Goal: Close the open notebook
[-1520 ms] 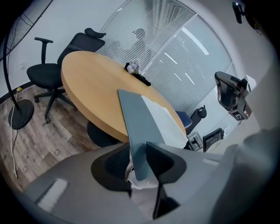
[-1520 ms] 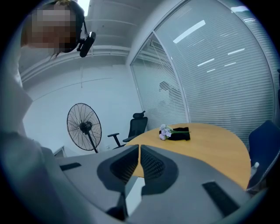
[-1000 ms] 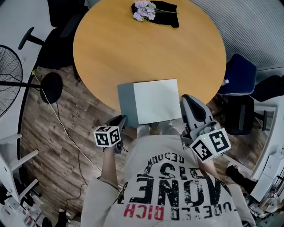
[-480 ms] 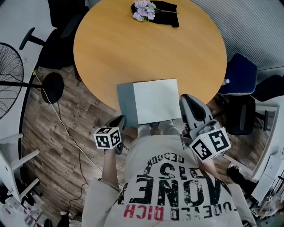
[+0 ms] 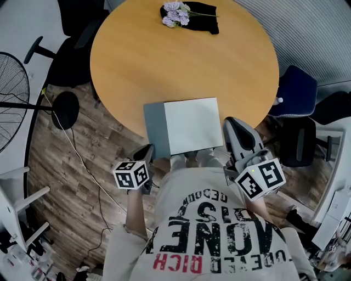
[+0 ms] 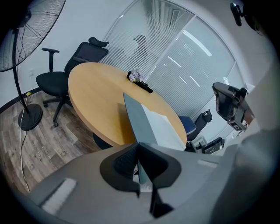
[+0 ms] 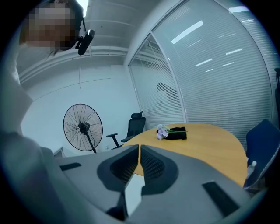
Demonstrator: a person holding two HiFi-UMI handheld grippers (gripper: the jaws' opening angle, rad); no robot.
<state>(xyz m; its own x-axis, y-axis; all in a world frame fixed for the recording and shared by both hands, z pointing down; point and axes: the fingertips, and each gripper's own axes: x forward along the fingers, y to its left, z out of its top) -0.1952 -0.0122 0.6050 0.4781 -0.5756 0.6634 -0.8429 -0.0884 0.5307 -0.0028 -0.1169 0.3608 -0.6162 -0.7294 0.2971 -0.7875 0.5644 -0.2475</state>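
- Pose, left gripper (image 6: 138, 146): held low at the near-left rim of the table (image 5: 164, 60), angled downward. Jaws just closing, now clenched on the near edge of the grey cover (image 5: 154, 129), which runs edge-on between them.
- Pose, right gripper (image 7: 139, 148): just beside the right edge of the notebook (image 5: 192, 125), pointing almost level across the table. Jaws drawn together, nothing identifiable pinched.
- Location, notebook: lies open at the table's near edge, grey cover on the left, white page on the right, near side overhanging the rim.
- Change against a second ago: marker cube (image 5: 131, 174) of the left gripper sits slightly lower in the head view. Right gripper and notebook keep the same places.
- Materials: table round, with a smooth orange-tan top. Cover matte grey and flat, page plain white. Grippers grey moulded shells with dark ribbed pads (image 7: 151, 164). Floor (image 5: 82, 181) wood-grain planks.
- Far side of table: purple flowers (image 5: 175, 12) on a black cloth (image 5: 205, 23).
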